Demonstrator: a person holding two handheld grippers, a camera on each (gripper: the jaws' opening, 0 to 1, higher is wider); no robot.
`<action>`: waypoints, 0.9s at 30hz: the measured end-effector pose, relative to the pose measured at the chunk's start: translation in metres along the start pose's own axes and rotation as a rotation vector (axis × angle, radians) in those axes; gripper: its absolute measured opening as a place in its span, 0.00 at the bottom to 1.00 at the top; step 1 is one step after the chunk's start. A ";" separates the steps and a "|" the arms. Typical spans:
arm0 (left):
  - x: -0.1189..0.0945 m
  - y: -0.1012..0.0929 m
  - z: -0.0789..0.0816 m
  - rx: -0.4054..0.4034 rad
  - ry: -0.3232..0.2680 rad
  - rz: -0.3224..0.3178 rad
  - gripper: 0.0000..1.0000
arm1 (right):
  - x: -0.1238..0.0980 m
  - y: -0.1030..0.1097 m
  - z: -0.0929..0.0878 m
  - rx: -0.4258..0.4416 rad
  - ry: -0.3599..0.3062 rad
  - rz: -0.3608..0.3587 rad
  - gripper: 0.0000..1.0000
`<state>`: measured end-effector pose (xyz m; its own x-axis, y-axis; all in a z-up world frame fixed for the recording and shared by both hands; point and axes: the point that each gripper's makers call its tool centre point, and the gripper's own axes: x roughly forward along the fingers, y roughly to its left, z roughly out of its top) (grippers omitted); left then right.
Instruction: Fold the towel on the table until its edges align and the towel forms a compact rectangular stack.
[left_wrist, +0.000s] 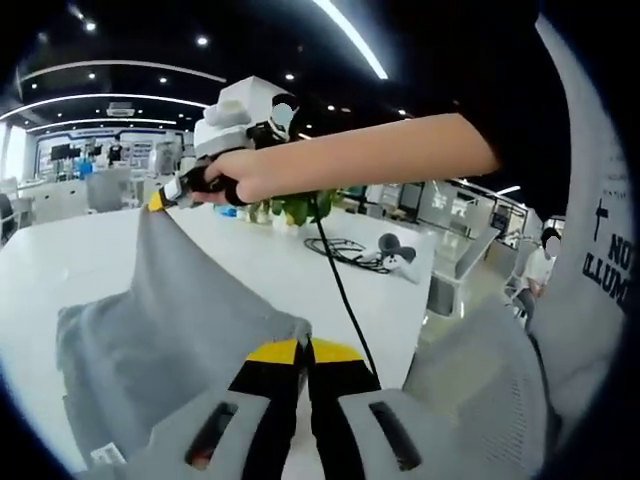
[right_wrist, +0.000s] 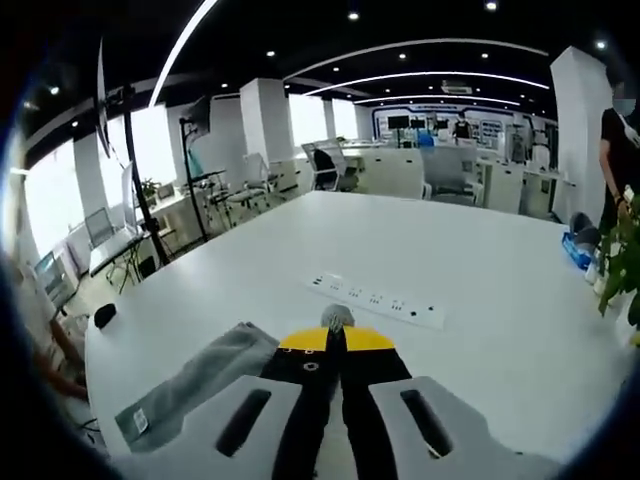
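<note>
A grey towel (left_wrist: 190, 330) hangs lifted above the white table (left_wrist: 70, 260), stretched between two corners. My left gripper (left_wrist: 304, 346) is shut on the near corner, jaws pressed together with yellow tips. The right gripper (left_wrist: 163, 198), held by a person's hand, pinches the far corner up at the left of the left gripper view. In the right gripper view my right gripper (right_wrist: 336, 334) is shut on a small tuft of the towel (right_wrist: 337, 317), and the rest of the cloth (right_wrist: 200, 385) droops down to the left, with a small label near its edge.
A white power strip (right_wrist: 378, 299) lies on the table (right_wrist: 480, 340) ahead of the right gripper. A black cable (left_wrist: 340, 280) runs across the table to a coil, with a green plant (left_wrist: 297, 208) behind. A person's sleeve fills the right. Chairs and desks stand beyond.
</note>
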<state>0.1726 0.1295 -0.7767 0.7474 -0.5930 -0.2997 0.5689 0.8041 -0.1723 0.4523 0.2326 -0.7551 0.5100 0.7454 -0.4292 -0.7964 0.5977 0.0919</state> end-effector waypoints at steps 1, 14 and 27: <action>-0.002 0.001 0.001 -0.004 -0.003 0.002 0.02 | 0.000 0.001 0.002 -0.003 -0.002 0.000 0.00; -0.021 0.009 0.012 0.008 -0.048 0.040 0.02 | 0.005 0.013 0.014 -0.003 -0.009 -0.006 0.00; -0.048 0.030 0.009 -0.034 -0.061 0.117 0.02 | 0.022 0.040 0.021 0.003 -0.014 0.014 0.00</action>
<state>0.1567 0.1815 -0.7595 0.8277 -0.4960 -0.2625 0.4656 0.8681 -0.1720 0.4391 0.2791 -0.7424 0.5033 0.7579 -0.4151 -0.8027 0.5879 0.1001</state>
